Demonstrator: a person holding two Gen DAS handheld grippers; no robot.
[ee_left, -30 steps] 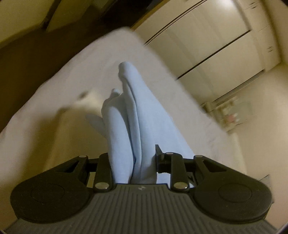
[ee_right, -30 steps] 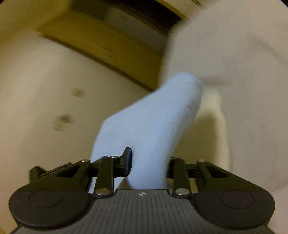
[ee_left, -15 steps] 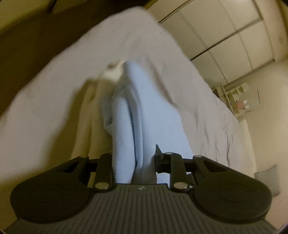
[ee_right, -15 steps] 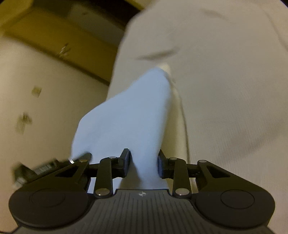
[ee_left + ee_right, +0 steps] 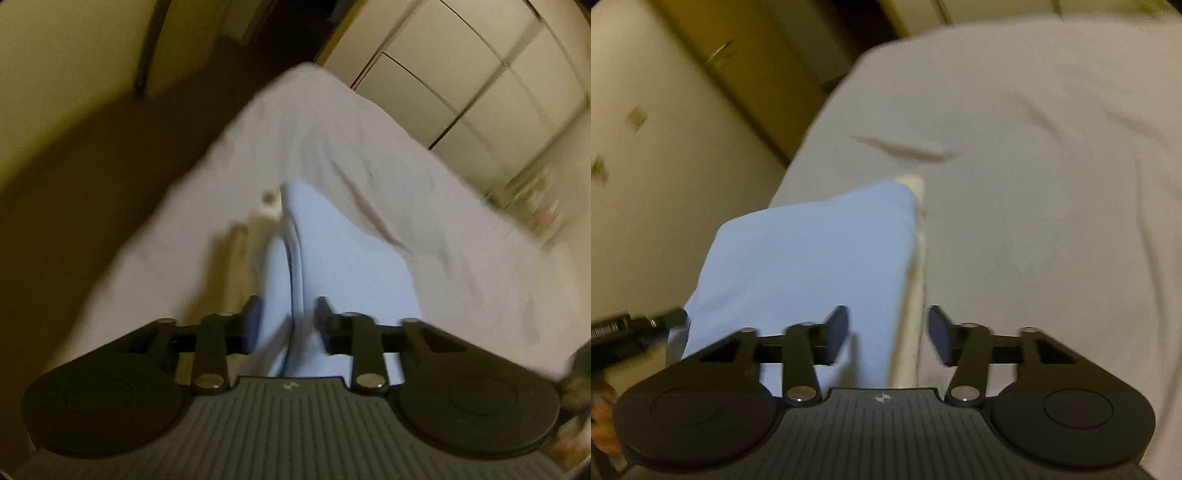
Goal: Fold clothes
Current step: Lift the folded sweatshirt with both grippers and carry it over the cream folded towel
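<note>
blue garment [image 5: 332, 258] in l tongs [image 5: 286, 314]; r tongs [image 5: 886, 325] apart

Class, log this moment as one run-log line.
left gripper: shut on blue garment | right gripper: open, garment between fingers | surface: white bed sheet

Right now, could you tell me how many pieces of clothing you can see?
1: a light blue garment on the white bed, gripped by the left gripper. The right gripper is open at its edge. Others may be out of view.
</note>
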